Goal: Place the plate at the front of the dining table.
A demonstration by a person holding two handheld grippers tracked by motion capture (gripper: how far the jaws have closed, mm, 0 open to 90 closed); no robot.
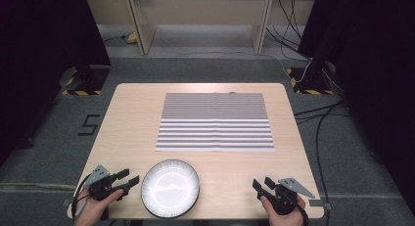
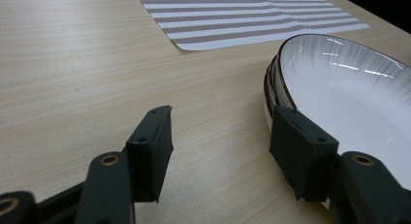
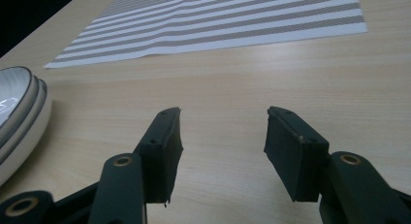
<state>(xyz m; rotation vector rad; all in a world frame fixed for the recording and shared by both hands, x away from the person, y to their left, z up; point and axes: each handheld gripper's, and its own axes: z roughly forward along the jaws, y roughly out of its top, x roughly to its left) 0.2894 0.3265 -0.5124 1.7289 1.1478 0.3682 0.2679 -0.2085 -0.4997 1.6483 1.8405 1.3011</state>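
The left tool (image 1: 128, 179) stands open, one jaw already beside the rim of the stacked plates (image 1: 170, 188) at the near edge of the bench (image 1: 132, 118), the right tool (image 1: 263, 183) open well apart, so I judge the approach is in hand and next the left one must close on the rim.

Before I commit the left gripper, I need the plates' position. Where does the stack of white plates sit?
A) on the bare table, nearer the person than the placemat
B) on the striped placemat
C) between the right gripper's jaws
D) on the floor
A: the stack of white plates rests on the bare wood of the table, apart from the striped placemat and beside the open left gripper.
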